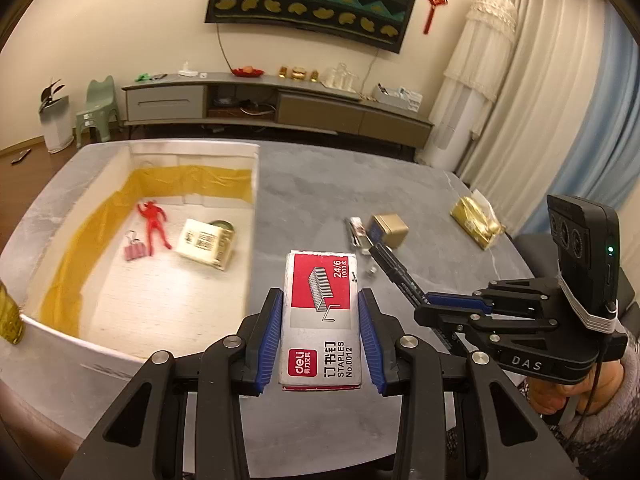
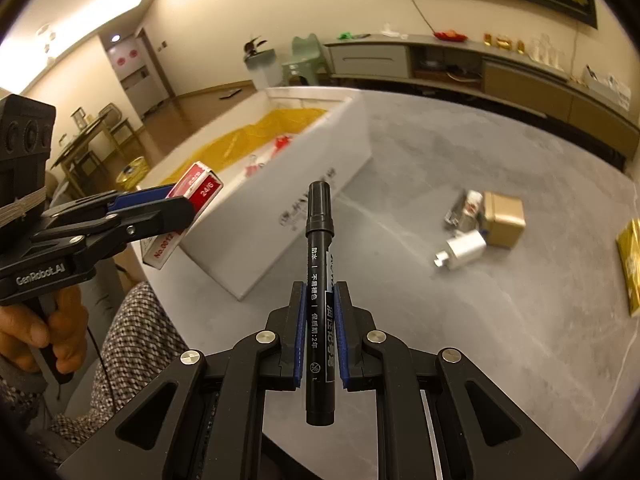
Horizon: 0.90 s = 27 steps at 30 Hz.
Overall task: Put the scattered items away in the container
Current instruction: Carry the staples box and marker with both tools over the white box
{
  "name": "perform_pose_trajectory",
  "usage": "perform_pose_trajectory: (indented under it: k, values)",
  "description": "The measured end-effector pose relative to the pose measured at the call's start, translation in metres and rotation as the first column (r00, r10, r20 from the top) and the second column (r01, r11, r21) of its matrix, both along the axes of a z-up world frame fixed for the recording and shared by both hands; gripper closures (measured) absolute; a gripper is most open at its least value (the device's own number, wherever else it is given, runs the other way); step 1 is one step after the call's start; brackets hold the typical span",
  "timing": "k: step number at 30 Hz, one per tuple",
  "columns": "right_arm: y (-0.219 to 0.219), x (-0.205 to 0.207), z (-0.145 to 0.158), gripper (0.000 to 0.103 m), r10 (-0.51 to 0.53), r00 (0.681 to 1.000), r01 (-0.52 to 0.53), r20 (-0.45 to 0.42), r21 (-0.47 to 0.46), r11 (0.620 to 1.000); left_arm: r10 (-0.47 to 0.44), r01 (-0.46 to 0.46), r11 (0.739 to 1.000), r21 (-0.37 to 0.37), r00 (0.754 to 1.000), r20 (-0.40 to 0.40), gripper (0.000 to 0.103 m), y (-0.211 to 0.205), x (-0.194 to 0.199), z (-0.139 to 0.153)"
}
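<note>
My left gripper [image 1: 321, 300] is shut on a red and white staples box [image 1: 321, 320], held above the grey table just right of the white container [image 1: 256, 160]. From the right wrist view that staples box [image 2: 182, 210] hangs beside the container's near corner [image 2: 280, 240]. My right gripper [image 2: 320, 292] is shut on a black marker pen [image 2: 319, 280] that points forward over the table. In the container lie a red figure [image 1: 153, 222], a pink binder clip [image 1: 134, 249] and a cream box [image 1: 206, 243].
On the table to the right lie a gold tin [image 2: 502, 219], a white plug adapter [image 2: 464, 254], a small stapler [image 1: 356, 232] and a gold packet [image 1: 476, 222]. A gold can [image 1: 8, 316] stands at the container's left corner. A person's hand [image 2: 40, 328] grips the left handle.
</note>
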State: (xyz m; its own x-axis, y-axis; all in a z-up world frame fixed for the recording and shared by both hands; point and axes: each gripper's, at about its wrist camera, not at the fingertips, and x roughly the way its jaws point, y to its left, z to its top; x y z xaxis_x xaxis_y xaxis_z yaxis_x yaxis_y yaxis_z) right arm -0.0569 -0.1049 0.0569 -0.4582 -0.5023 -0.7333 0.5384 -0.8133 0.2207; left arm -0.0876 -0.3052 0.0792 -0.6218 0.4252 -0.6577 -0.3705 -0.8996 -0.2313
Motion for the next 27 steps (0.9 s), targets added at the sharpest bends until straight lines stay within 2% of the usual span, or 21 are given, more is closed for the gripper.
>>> perform_pose_trajectory:
  k: [14, 27]
  values:
    - [-0.049, 0.002, 0.031, 0.089, 0.073, 0.996, -0.071, -0.053, 0.037, 0.997, 0.058, -0.057, 0.997, 0.044, 0.998, -0.022, 0.064, -0.053, -0.003, 0.010]
    - [-0.083, -0.005, 0.053, 0.089, 0.119, 0.991, -0.116, -0.066, 0.035, 0.993, 0.079, -0.078, 0.997, 0.029, 0.995, -0.054, 0.064, -0.086, -0.013, 0.021]
